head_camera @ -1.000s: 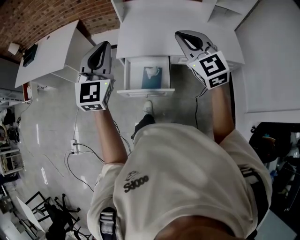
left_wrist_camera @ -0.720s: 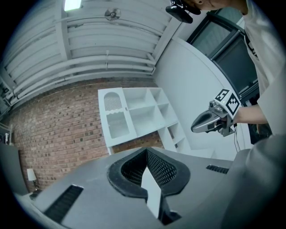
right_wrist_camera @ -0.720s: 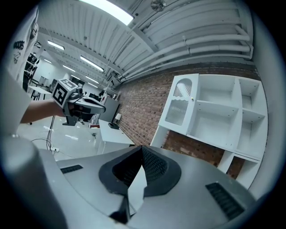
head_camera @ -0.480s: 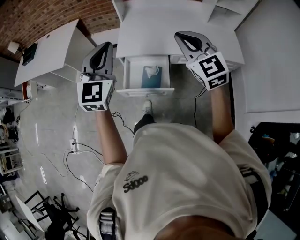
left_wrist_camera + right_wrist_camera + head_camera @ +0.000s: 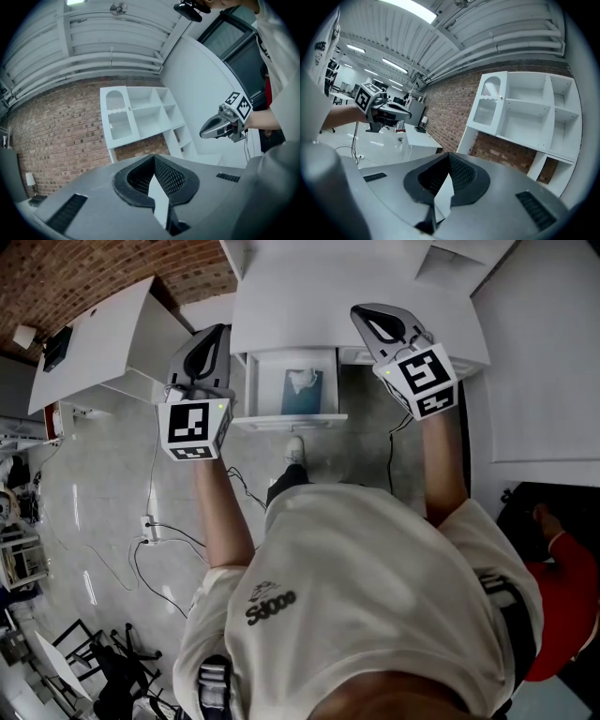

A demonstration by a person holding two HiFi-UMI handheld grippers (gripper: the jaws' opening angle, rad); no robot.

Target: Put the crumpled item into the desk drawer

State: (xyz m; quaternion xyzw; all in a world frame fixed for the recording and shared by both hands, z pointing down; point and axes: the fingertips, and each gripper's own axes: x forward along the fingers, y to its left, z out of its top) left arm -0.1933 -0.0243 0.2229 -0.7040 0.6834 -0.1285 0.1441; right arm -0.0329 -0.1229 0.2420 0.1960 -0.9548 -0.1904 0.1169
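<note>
In the head view the white desk (image 5: 319,296) has its drawer (image 5: 291,419) pulled out toward me. Inside the drawer a crumpled white item (image 5: 302,381) lies on a teal lining. My left gripper (image 5: 208,338) is held up to the left of the drawer, its jaws shut with nothing between them. To the right of the drawer, over the desk's front edge, my right gripper (image 5: 372,321) is also shut and holds nothing. Each gripper view looks past its shut tips, left (image 5: 153,161) and right (image 5: 447,159), at the room, not at the drawer.
A second white desk (image 5: 94,343) stands at the left. Cables (image 5: 159,540) trail over the tiled floor below it. A white shelf unit (image 5: 140,117) stands against a brick wall behind the desk. A person in a red sleeve (image 5: 562,606) is at the right edge.
My left gripper has drifted slightly right and down. The right gripper and the drawer have hardly moved. A person in red has come into view at the right edge.
</note>
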